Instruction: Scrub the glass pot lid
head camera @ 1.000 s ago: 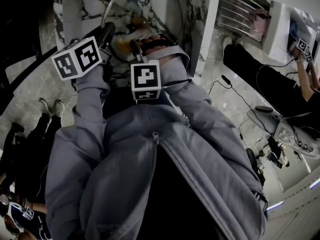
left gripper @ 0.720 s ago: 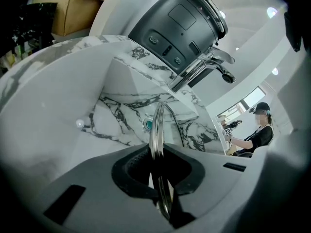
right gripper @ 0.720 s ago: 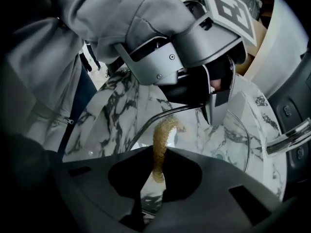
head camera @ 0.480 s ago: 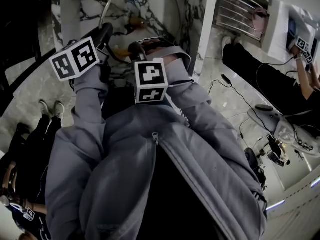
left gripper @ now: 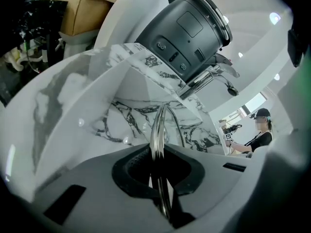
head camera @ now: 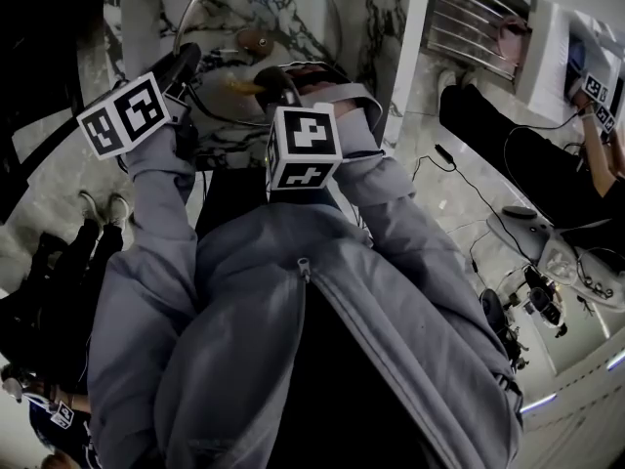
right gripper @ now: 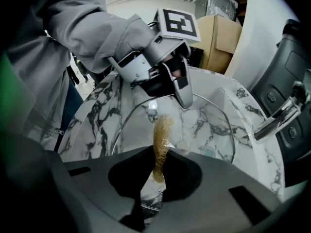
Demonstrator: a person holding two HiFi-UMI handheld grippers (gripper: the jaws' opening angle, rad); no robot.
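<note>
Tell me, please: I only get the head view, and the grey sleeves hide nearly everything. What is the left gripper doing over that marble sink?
Observer: In the left gripper view, the left gripper has its fingers shut on the metal rim of a round glass pot lid, seen edge on.
Operator: And the other one?
Observer: The right gripper pinches a tan mesh scrubbing pad; its own view shows that.
Operator: Where would water come from?
Observer: A chrome tap juts in at that view's right, by the white, dark-veined marble sink.
</note>
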